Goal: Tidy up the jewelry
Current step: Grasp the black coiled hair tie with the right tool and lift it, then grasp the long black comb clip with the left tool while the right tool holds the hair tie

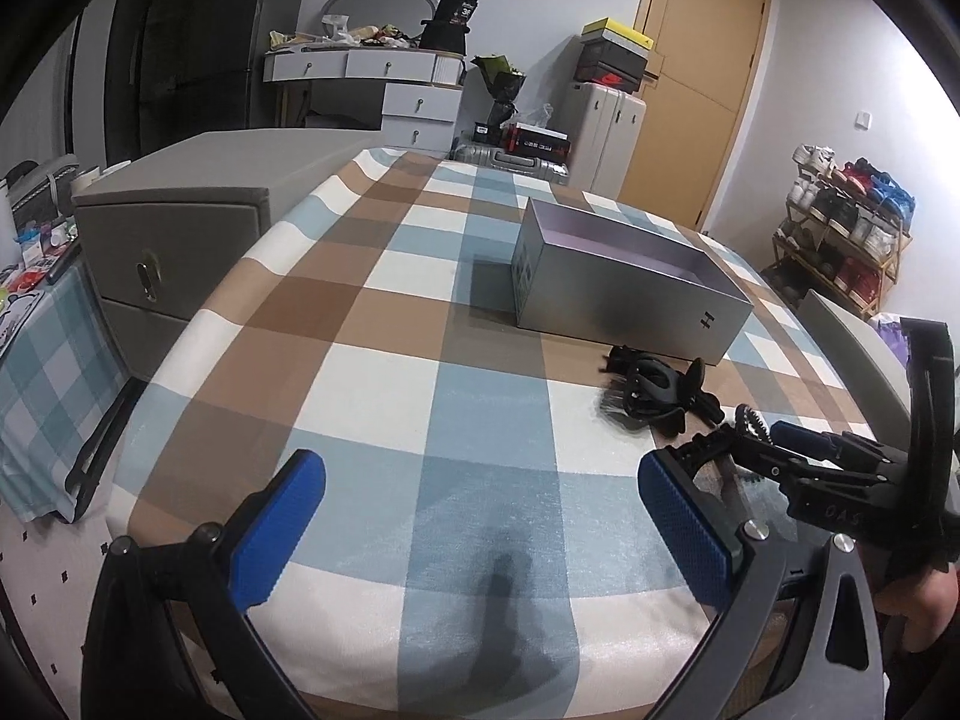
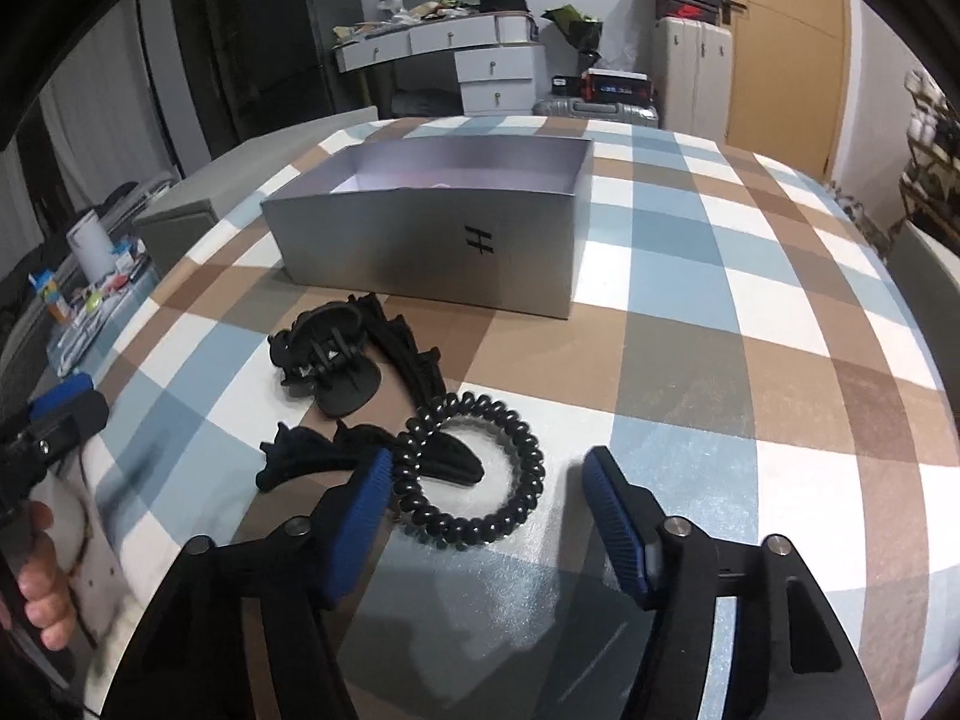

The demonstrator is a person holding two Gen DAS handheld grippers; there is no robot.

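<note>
An open silver box (image 2: 432,252) with a lilac inside stands on the checked tablecloth; it also shows in the left wrist view (image 1: 624,294). In front of it lie black hair claws (image 2: 336,354), a second black clip (image 2: 318,450) and a black spiral hair tie (image 2: 474,474). My right gripper (image 2: 486,510) is open, low over the cloth, with the hair tie between its blue pads (image 2: 612,510). My left gripper (image 1: 480,522) is open and empty over bare cloth, left of the hair pieces (image 1: 654,390). The right gripper shows at the left view's right edge (image 1: 780,450).
The checked tablecloth (image 2: 750,300) covers the table. A grey cabinet (image 1: 180,228) stands by the table's left side. Drawers, suitcases and a wooden door are at the back; a shoe rack (image 1: 852,228) is at the right.
</note>
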